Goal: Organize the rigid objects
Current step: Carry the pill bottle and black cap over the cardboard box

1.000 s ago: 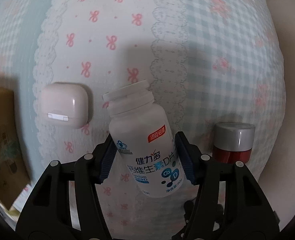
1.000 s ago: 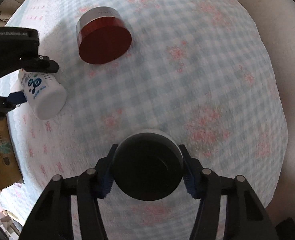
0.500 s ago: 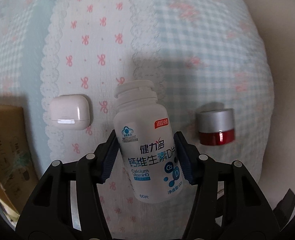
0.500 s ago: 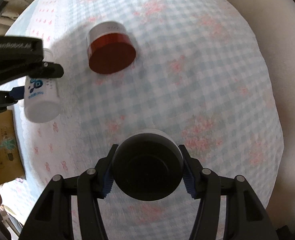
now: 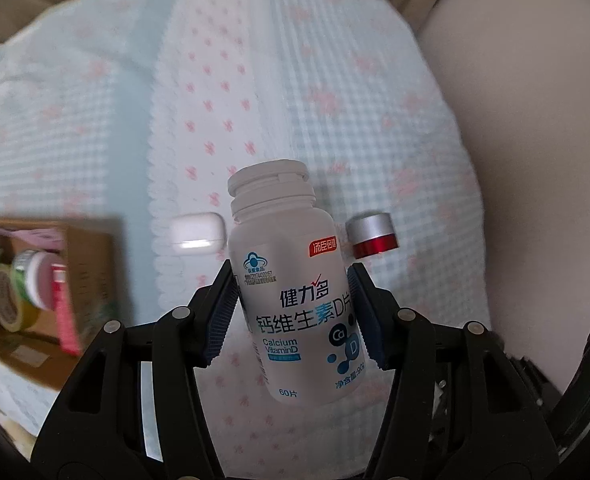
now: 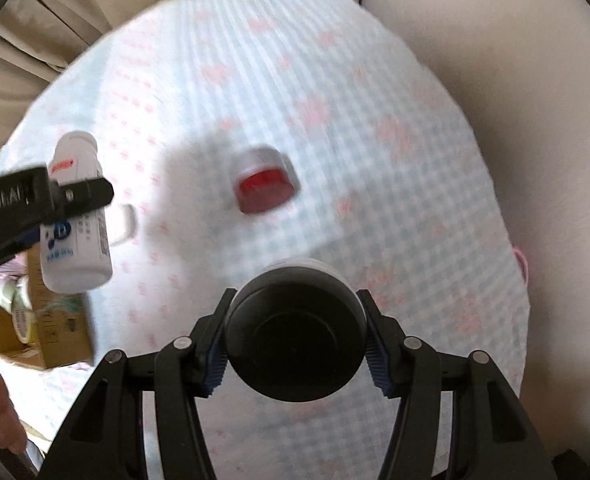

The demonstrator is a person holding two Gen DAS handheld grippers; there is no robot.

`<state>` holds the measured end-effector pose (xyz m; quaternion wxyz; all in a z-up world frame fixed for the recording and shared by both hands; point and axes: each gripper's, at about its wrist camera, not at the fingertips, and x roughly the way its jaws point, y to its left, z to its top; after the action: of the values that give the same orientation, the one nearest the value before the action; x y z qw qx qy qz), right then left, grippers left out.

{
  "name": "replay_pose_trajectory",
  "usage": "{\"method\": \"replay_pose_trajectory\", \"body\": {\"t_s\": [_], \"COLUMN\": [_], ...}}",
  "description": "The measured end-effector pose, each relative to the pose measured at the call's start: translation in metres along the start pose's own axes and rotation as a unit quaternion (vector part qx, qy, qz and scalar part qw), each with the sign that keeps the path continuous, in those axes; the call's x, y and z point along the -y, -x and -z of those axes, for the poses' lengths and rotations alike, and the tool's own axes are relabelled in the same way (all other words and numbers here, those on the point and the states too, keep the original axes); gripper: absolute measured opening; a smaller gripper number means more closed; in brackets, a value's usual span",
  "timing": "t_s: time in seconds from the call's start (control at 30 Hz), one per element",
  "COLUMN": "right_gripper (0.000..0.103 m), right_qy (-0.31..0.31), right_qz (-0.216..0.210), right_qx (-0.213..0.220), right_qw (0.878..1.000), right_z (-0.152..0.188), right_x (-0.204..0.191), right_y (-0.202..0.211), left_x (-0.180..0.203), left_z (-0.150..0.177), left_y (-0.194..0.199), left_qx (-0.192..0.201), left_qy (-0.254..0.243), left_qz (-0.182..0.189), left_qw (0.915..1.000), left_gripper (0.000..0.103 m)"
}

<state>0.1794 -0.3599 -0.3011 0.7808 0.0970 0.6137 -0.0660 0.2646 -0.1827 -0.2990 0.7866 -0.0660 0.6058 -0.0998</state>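
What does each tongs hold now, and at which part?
The left tongs grip the white bottle at its labelled body, below the cap. The right tongs grip the black jar across its round sides.

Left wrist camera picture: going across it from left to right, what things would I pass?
Cardboard box with jars inside → white case on the cloth → white vitamin bottle held in the left gripper → red jar with silver lid.

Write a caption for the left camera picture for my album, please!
Left tool holds a white vitamin bottle above the checked cloth, with a white case, red jar and cardboard box behind.
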Motion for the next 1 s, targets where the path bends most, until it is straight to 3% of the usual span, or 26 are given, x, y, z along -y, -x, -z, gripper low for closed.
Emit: {"method": "replay_pose_trajectory", "body": {"t_s": [0.23, 0.47, 0.77, 1.0], "right_gripper": [0.053, 0.053, 0.053, 0.053], "right_qy": [0.056, 0.140, 0.201, 0.202], "right_qz": [-0.035, -0.083, -0.141, -0.154], "right_qx": [0.040, 0.085, 0.104, 0.100], "right_qw": [0.997, 0.983, 0.964, 0.962], "right_z": [0.001, -0.003, 0.018, 0.047], "right_x": [-0.050, -0.111, -0.210, -0.285], "right_y": [0.063, 0.108, 0.135, 0.131], "left_x": [-0.042, -0.116, -0.220, -0.290], "left_z": [0.021, 0.050, 0.087, 0.090], "left_y": [0.089, 0.161, 0.205, 0.216], "left_qx": [0.061, 0.110, 0.118, 0.115], "left_qy": [0.021, 0.062, 0.104, 0.064], "left_qz": [0.018, -0.021, -0.051, -0.044], "left_qw": [0.9978, 0.9917, 0.9863, 0.9904], "left_gripper": [0.052, 0.051, 0.049, 0.049]}}
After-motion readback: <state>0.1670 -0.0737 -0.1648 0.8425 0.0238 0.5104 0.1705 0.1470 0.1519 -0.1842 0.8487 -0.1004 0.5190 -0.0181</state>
